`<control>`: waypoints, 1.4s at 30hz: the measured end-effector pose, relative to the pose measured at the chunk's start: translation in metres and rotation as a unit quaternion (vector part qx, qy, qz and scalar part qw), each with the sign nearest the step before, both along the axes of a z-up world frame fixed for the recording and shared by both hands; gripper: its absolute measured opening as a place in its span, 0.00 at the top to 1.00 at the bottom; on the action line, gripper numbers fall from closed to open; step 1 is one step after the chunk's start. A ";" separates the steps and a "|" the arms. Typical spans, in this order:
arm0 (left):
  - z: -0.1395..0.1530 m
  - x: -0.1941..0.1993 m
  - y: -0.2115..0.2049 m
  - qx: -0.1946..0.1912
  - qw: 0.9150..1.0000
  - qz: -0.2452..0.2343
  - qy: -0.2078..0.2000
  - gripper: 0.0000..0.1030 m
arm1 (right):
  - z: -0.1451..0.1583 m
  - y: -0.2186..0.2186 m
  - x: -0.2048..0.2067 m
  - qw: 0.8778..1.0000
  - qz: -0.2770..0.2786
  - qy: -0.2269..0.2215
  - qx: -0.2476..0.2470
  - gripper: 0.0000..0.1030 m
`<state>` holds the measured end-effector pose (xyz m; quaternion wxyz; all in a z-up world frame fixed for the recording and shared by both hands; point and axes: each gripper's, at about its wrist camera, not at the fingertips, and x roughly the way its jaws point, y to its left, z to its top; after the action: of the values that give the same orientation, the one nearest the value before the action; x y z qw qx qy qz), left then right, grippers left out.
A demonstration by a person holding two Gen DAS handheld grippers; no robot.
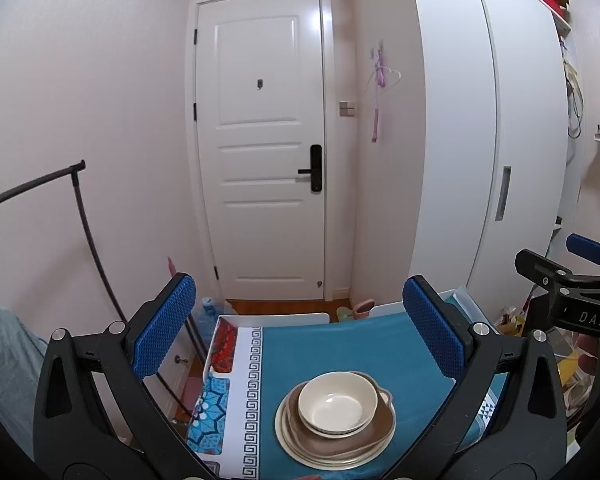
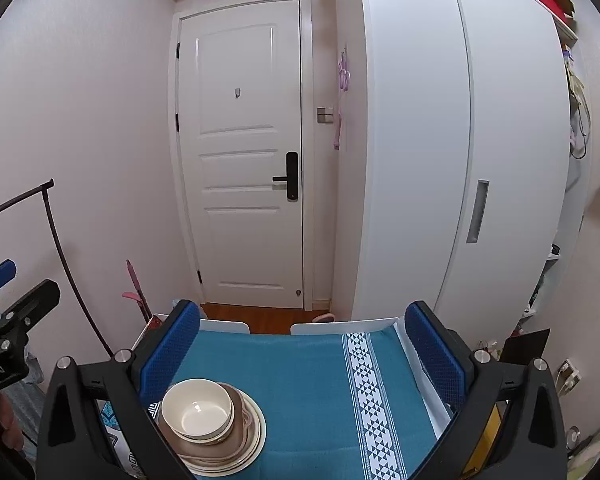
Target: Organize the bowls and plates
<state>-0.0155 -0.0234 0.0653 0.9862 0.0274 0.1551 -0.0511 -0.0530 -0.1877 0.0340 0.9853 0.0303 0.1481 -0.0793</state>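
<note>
The left black-framed gripper with blue ridged pads [image 1: 300,332] is held level, its jaws spread wide with nothing between them. Beside it, the right black-framed gripper with blue ridged pads [image 2: 302,352] hangs at about the same height, equally wide apart and empty.

Your left hand-held gripper [image 1: 300,336]: black plastic arms, silver screws, blue dimpled pads [image 1: 164,326]. Your right hand-held gripper [image 2: 302,354] matches, white "DAS" lettering on its body (read from the left wrist view). Bare skin shows beside each body.
</note>
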 end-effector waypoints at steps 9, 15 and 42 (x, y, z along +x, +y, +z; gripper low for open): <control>0.001 0.005 0.001 0.002 1.000 -0.004 0.001 0.00 | 0.002 -0.001 0.003 1.000 -0.002 0.003 0.002 0.01; 0.002 0.007 0.004 0.003 1.000 -0.004 -0.002 0.00 | 0.002 -0.002 0.004 1.000 -0.002 0.004 0.002 0.01; 0.000 0.024 0.008 0.021 1.000 0.009 -0.011 0.00 | 0.003 -0.007 0.010 1.000 -0.001 0.009 0.005 0.01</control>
<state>0.0083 -0.0155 0.0651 0.9874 0.0474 0.1458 -0.0391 -0.0431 -0.1944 0.0372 0.9837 0.0343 0.1571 -0.0801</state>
